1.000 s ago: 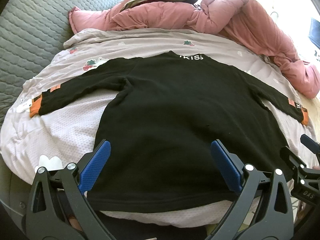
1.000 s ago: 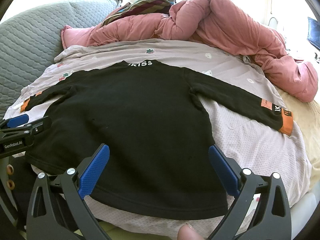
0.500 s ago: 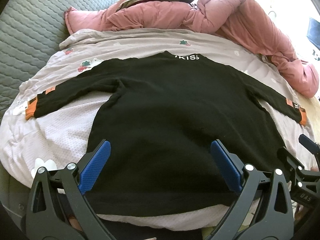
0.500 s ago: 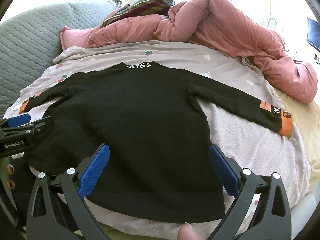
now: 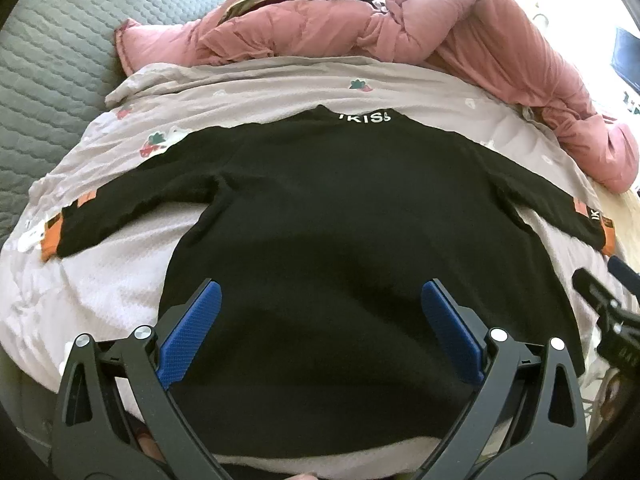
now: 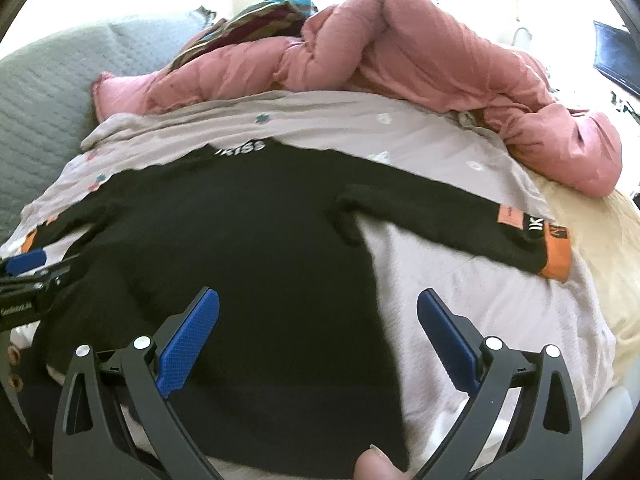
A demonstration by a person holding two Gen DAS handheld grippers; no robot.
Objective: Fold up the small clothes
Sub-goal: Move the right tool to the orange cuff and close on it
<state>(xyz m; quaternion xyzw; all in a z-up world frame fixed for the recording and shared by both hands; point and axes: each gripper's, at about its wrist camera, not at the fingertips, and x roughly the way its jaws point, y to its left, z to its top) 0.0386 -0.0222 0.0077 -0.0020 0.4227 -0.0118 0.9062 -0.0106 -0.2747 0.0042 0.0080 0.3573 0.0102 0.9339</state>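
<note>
Sweater: a black sweater lay flat on the pale blanket, hem nearest both grippers, collar farthest, sleeves spread to either side.
Collar writing: white letters reading "IKISS" ran along the collar, far ahead of the fingers.
Cuff writing: the right sleeve's cuff, ahead and right of the right gripper, carried an orange patch, white "IK" and an orange band; further letters were too blurred to read.
Left gripper: the left gripper stood wide apart over the hem, holding nothing.
Right gripper: the right gripper was also spread wide and empty, over the sweater's right edge; a fingertip showed at the bottom.
Tool print: white lettering on the left tool, seen at the right camera's left edge, was too blurred to read.
Beyond: a pink duvet was heaped past the collar.
Change: compared with a second ago, both cameras sat lower and nearer the hem; the sweater had not moved.
</note>
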